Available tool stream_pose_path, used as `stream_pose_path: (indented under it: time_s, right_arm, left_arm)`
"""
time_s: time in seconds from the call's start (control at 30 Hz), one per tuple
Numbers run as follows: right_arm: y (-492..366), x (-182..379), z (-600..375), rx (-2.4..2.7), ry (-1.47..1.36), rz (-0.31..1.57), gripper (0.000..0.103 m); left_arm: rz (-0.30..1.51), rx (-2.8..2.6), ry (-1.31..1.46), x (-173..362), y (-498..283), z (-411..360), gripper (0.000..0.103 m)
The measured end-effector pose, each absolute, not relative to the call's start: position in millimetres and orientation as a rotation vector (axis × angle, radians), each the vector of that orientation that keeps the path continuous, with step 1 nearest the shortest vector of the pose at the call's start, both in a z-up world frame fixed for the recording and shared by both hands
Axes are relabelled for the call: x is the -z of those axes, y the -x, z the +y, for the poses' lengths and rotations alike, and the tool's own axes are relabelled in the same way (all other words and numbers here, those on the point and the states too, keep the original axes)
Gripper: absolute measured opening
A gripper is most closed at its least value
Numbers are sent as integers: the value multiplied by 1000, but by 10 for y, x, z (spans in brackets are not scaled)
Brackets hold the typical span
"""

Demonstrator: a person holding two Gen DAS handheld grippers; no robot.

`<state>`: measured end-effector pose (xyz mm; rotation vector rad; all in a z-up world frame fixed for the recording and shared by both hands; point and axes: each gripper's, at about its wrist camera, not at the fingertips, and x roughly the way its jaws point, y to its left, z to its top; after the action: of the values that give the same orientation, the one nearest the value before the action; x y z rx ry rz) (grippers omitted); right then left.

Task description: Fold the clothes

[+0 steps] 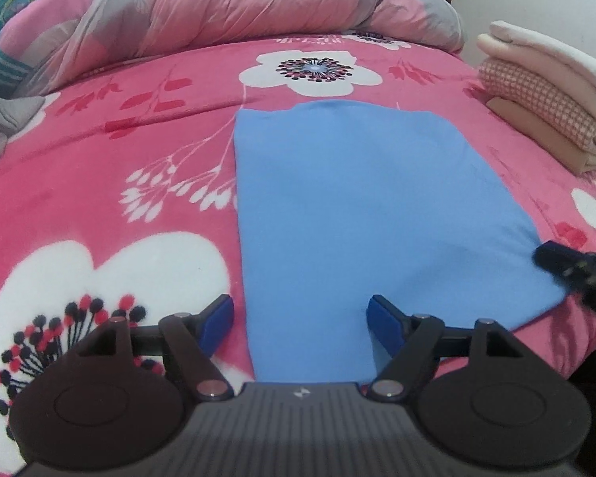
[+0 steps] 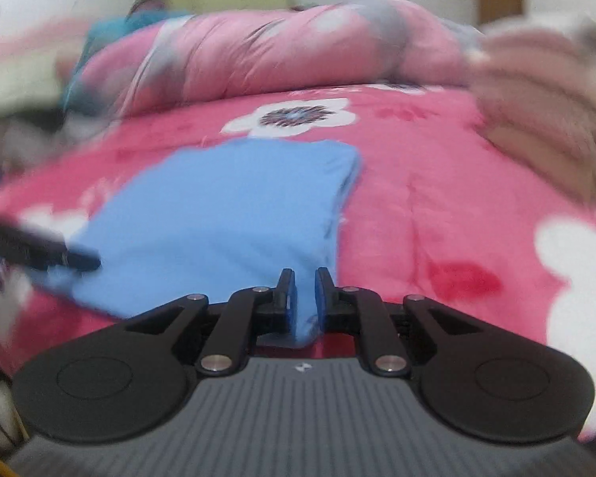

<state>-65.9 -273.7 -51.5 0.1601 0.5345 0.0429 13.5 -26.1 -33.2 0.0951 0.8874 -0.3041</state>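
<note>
1. The blue garment (image 1: 361, 214) lies flat on the bed's pink floral blanket (image 1: 99, 183), folded to a long panel.
2. The left gripper (image 1: 300, 322) hangs over its near edge, jaws released and wide.
3. The right gripper (image 2: 305, 294) has its jaws clenched on the garment's near corner.
4. A stack of folded clothes (image 1: 552, 95) sits at two o'clock, blurred in the right view.
</note>
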Motion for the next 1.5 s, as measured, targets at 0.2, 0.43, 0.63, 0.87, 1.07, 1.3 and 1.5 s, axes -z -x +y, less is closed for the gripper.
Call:
stream_pose_path:
  time_s: [0.2,0.43,0.63,0.87,1.07,1.3,1.5]
  right_arm:
    - [741,301,-2606,-82,-128,402,12]
    - [567,684,-2480,-83,-99,533,11]
    - [604,727,-2488,-99,-90,505,11]
    - [629,786,-2563,-123,-120,483,11]
    - [637,806,-2617,-153,-130,472,11]
    - [610,836,-2662,-166,-167,471,11]
    - [610,801,-2594,-149,-134,486,11]
  left_arm:
    - [878,281,-134,316,-96,-329,77]
    - [874,263,-144,313,-68,-347,78]
    - [722,221,-113,111,104,-242,77]
    - [739,282,-182,275,261,-121,79]
    - [764,252,-131,356,415,210,79]
    - [650,320,-62,175,498,300,69]
    - [707,355,-95,392,364,183,56]
